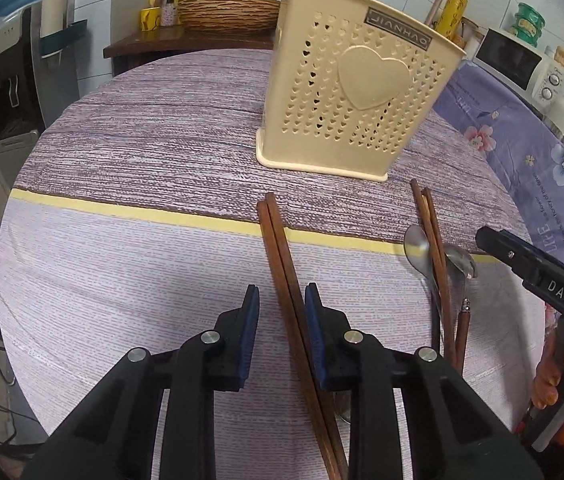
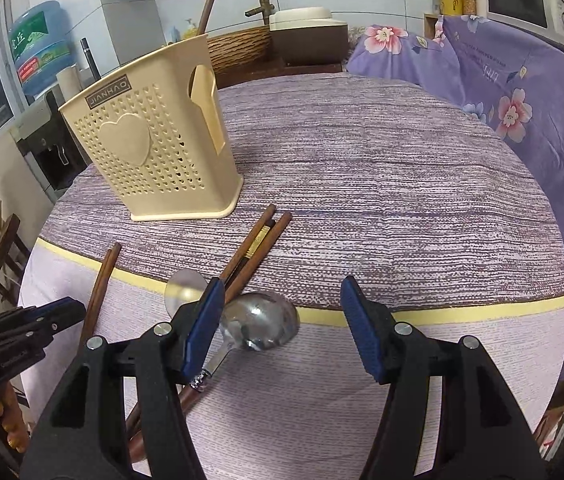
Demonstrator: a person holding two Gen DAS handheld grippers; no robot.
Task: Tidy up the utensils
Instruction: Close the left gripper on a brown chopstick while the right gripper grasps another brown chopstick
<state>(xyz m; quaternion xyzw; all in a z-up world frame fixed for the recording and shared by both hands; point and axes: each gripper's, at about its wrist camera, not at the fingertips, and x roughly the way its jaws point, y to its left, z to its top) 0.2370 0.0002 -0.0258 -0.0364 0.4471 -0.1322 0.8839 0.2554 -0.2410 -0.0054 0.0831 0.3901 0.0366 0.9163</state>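
Cream holder point(image 1: 356, 92) labelled JIANHAO; left hand-held gripper point(image 1: 282, 300) straddles chopsticks point(image 1: 282, 248), right point(image 2: 277, 304) agape.

A cream perforated utensil holder point(image 1: 356, 92) with a raised heart stands upright toward the far side of the round table; nearer, a pair of brown chopsticks point(image 1: 282, 248) lies side by side, running near to far; to their right, more chopsticks point(image 1: 434, 240) lie across two steel spoons point(image 2: 259, 320), bowls up, in a loose pile; one spoon's handle is wooden.
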